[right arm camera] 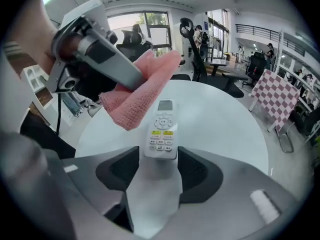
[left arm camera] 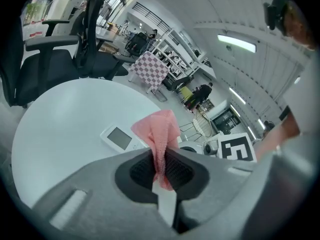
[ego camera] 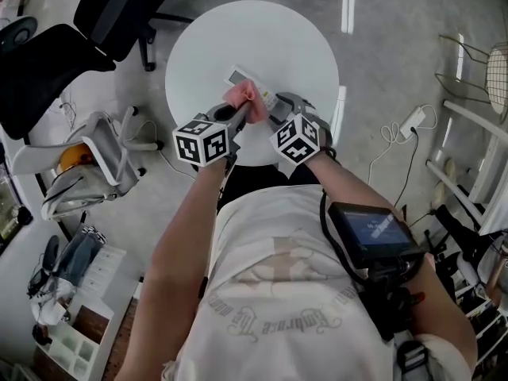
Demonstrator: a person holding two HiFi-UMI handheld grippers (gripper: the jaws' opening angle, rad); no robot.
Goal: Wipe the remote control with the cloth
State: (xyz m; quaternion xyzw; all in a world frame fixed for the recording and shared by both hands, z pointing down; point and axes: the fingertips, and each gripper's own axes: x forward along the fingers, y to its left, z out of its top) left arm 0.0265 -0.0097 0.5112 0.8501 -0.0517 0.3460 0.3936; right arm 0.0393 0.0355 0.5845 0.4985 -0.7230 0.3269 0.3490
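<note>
A white remote control [right arm camera: 162, 129] lies on the round white table [right arm camera: 225, 119], buttons up, its screen end away from me. Its near end sits between the jaws of my right gripper [right arm camera: 159, 166], which stand open with small gaps beside it. My left gripper [left arm camera: 161, 166] is shut on a pink cloth [left arm camera: 160, 131], which bunches out past its fingertips. The cloth [right arm camera: 135, 101] hangs just above and left of the remote, over its left edge. In the head view the cloth [ego camera: 246, 99] covers most of the remote [ego camera: 242, 78].
The table's [ego camera: 262, 38] near edge is right under both grippers. Black office chairs [ego camera: 103, 14] stand at the far left, a white chair with clutter [ego camera: 87, 157] at the left. A power strip and cable [ego camera: 413, 121] lie on the floor to the right.
</note>
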